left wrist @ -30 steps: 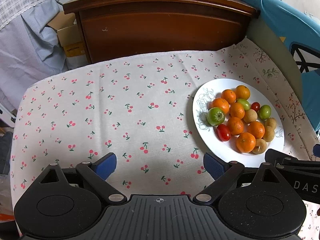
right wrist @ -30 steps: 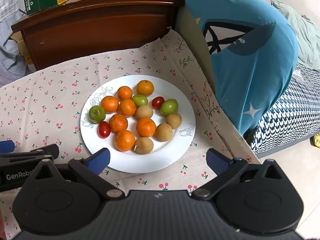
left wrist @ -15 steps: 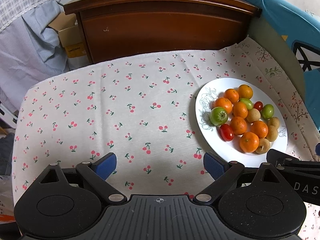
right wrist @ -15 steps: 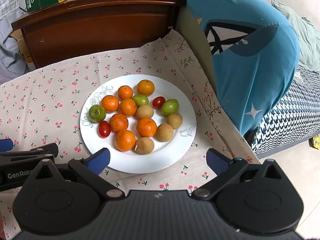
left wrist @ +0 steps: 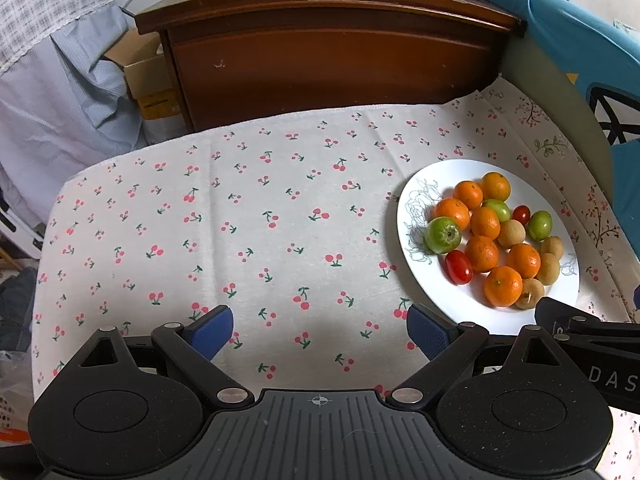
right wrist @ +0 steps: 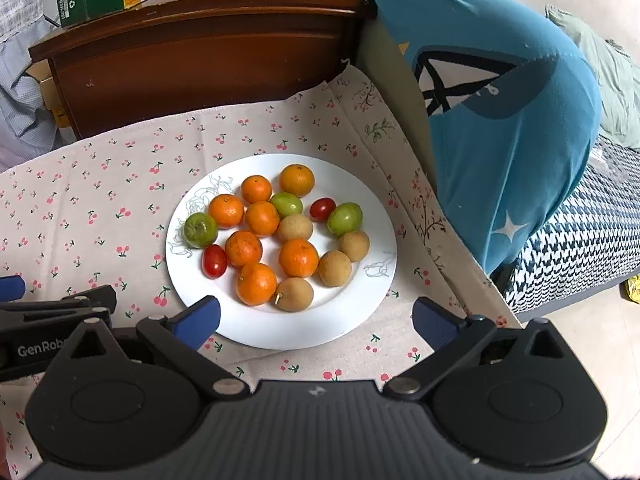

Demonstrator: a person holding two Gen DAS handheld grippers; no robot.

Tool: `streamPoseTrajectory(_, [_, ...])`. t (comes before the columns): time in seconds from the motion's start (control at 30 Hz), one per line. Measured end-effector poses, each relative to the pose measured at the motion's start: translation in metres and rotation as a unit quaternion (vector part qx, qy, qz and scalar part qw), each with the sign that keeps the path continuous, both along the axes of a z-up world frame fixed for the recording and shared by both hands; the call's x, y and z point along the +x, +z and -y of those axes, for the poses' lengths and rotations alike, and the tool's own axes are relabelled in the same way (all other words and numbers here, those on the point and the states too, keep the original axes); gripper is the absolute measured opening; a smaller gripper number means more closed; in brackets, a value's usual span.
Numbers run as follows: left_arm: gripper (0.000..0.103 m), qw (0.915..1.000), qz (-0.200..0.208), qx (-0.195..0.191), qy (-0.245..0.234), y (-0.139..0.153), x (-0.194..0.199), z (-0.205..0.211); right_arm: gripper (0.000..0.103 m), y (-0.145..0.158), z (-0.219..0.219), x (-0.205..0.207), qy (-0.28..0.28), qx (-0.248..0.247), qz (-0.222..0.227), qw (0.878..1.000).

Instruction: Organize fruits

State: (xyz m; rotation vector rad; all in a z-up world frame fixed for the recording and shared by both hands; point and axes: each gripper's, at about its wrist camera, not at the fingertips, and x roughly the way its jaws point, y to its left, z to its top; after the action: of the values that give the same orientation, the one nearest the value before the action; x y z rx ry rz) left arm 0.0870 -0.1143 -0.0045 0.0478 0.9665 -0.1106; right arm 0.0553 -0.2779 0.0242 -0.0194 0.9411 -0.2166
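Since a second ago the white plate (right wrist: 362,312) has drifted slightly rightward in the left view, and now sits just ahead of the right gripper (right wrist: 316,318), right of the left gripper (left wrist: 320,334), both gaping empty, with mandarins (right wrist: 298,258), longans (right wrist: 334,268), green fruits (right wrist: 345,219) and cherry tomatoes (right wrist: 215,261) gathered there yet mixed, so sorting by kind remains.

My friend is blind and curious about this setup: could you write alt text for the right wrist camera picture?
A white plate of mixed fruit, small oranges, green fruits, two red tomatoes and brown round fruits, sits on a cherry-print cloth. The open right gripper hovers at its near rim, holding nothing.
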Motion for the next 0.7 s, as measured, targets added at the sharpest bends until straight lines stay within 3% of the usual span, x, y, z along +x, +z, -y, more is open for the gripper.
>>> streamPoseTrajectory(0.43, [0.095,0.9998,0.018,0.006,-0.002,0.011,-0.010,-0.004,0.101,0.008,0.000,-0.010,0.011,0.022,0.036,0.999])
streamPoseTrajectory(0.7, [0.095,0.9998,0.013,-0.002,0.011,0.013,-0.025,-0.024,0.101,0.007,-0.013,-0.022,0.049,0.045,0.049,0.997])
